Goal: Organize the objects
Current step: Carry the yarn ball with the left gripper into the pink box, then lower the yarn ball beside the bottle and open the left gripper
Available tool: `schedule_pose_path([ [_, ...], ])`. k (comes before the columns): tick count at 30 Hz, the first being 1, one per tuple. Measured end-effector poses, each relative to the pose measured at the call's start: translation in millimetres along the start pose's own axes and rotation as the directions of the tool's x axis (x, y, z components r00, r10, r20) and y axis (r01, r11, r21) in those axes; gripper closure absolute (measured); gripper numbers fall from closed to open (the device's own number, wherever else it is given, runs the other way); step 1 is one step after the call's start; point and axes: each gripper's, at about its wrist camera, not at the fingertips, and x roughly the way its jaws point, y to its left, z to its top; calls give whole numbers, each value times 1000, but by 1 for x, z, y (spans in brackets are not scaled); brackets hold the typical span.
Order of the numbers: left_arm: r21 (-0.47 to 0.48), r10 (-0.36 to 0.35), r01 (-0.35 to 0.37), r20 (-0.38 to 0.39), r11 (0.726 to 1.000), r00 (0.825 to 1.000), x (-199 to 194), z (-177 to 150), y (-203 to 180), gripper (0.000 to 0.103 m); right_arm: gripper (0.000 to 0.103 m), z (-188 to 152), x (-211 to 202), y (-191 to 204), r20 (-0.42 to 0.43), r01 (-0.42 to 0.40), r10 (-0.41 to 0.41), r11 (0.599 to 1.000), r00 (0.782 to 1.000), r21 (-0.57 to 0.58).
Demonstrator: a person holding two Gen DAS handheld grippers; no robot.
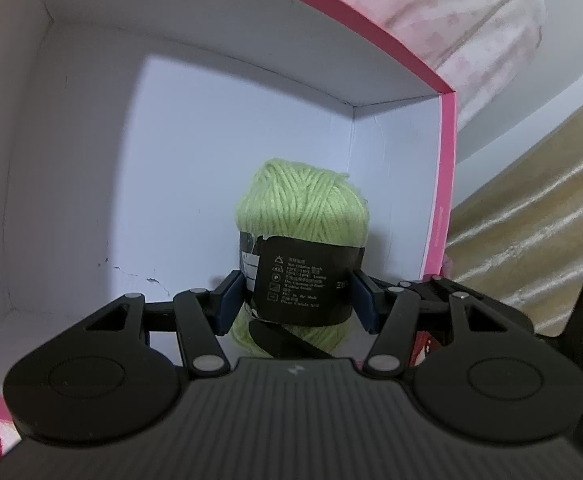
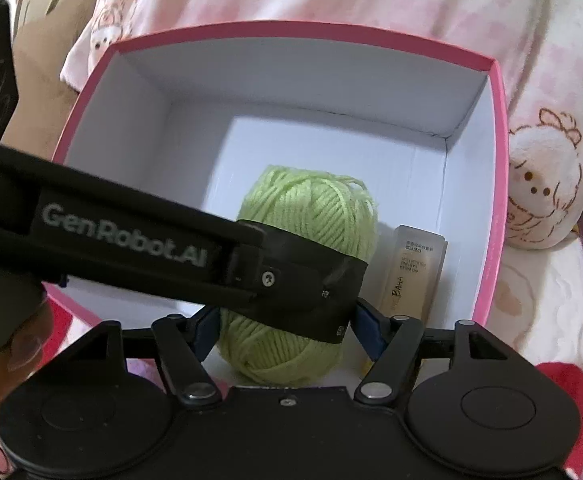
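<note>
While both grippers reach into the pink box, each clamps the same green yarn ball: the left gripper presses its blue pads on the black label band, and the right gripper pinches the ball's lower half from another side. Beside the yarn, a small beige carton stands against the box's right wall.

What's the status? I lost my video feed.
Left gripper shut on green yarn ball inside pink cardboard box. Right gripper flanks it, contact unclear. Beige carton stands alongside.
</note>
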Motion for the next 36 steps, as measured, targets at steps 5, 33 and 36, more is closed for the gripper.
schedule_pose_path([
  [5, 61, 70, -71, 21, 996, 997, 12, -2, -6, 48, 26, -1, 0, 5, 7, 28, -28, 999, 1000, -23],
  [33, 15, 6, -6, 8, 1000, 1000, 28, -6, 5, 62, 53, -4, 4, 1, 26, 96, -96, 995, 995, -3],
  [36, 32, 42, -43, 9, 999, 999, 21, -9, -1, 60, 49, -10, -5, -7, 6, 82, -82, 997, 997, 12],
])
